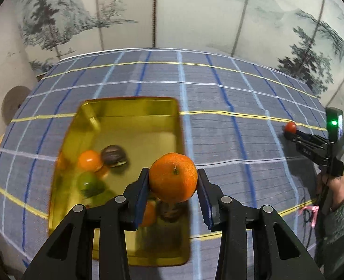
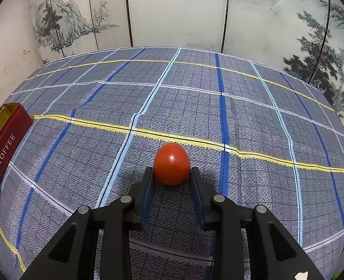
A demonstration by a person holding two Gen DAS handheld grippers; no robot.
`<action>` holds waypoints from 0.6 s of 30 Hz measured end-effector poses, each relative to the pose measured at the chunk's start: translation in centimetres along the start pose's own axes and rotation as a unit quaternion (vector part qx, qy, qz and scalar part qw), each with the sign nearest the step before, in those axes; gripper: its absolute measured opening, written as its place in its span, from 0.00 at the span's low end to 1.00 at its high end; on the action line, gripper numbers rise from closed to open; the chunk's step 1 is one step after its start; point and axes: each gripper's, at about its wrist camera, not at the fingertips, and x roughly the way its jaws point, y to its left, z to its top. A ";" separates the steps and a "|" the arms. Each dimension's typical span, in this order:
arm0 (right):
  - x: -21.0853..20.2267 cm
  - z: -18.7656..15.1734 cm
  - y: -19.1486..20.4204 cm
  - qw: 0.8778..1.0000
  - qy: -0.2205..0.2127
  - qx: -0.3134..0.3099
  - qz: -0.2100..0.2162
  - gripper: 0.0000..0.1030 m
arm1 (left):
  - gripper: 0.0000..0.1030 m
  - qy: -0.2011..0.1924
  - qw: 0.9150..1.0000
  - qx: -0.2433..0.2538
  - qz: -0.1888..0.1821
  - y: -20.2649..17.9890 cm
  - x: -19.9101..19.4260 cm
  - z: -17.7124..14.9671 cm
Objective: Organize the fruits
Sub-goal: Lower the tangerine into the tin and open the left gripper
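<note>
My left gripper is shut on an orange mandarin and holds it above the near right part of a gold tin box. The box holds an orange fruit, a dark brown fruit, a green fruit and more fruit hidden under the gripper. My right gripper has its fingers against both sides of a red tomato resting on the cloth. The right gripper with the tomato also shows at the right of the left wrist view.
A blue checked tablecloth covers the table. The tin box shows at the far left of the right wrist view, with a dark red "TOFFEE" side. A painted folding screen stands behind the table. A pink ribbon lies near the right edge.
</note>
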 end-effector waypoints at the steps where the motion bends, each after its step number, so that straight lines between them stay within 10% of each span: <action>1: 0.0 0.0 0.0 1.000 0.000 0.000 0.000 0.29 | 0.39 -0.001 1.000 -0.004 0.004 0.6 -0.1 -0.2; 18: 0.0 0.0 0.0 1.000 0.000 -0.001 -0.002 0.28 | 0.39 0.033 0.999 -0.024 0.027 6.4 0.6 -3.9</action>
